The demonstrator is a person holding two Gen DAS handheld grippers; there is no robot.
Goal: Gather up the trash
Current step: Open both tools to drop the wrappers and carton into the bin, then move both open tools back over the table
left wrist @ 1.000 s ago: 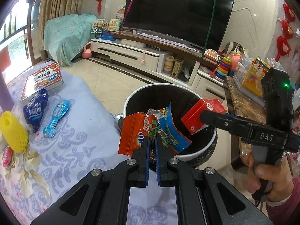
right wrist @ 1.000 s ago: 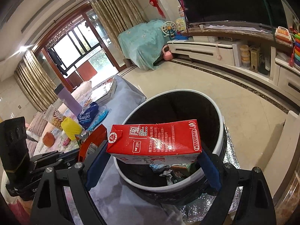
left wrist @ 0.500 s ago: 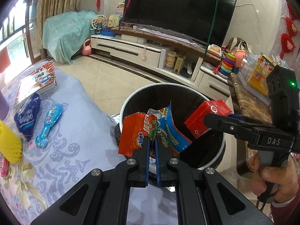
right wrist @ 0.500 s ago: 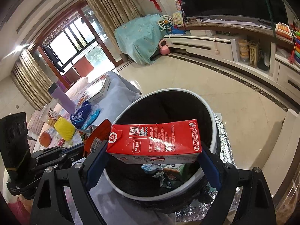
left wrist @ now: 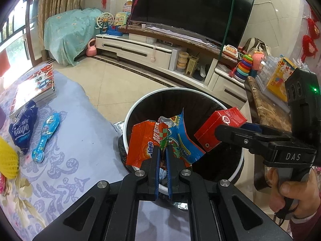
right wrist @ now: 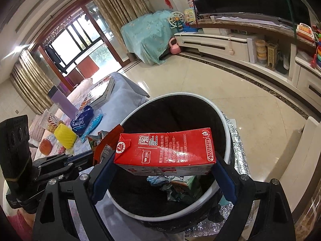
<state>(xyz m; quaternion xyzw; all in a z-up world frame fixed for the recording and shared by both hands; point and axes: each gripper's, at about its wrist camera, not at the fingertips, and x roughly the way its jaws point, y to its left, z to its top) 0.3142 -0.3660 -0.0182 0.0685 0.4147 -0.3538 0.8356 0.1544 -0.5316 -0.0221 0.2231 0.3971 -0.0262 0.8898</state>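
Here we pinch crumpled wrappers upright in our left gripper; our right gripper clamps the red carton endwise, lengthwise crosswise over the bin.

Left gripper pinches snack wrappers over bin; right gripper clamps red carton.

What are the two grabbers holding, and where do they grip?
The left gripper pinches crumpled snack wrappers by their bottom edge. The right gripper squeezes a red carton by its two ends. Both hang over the trash bin.
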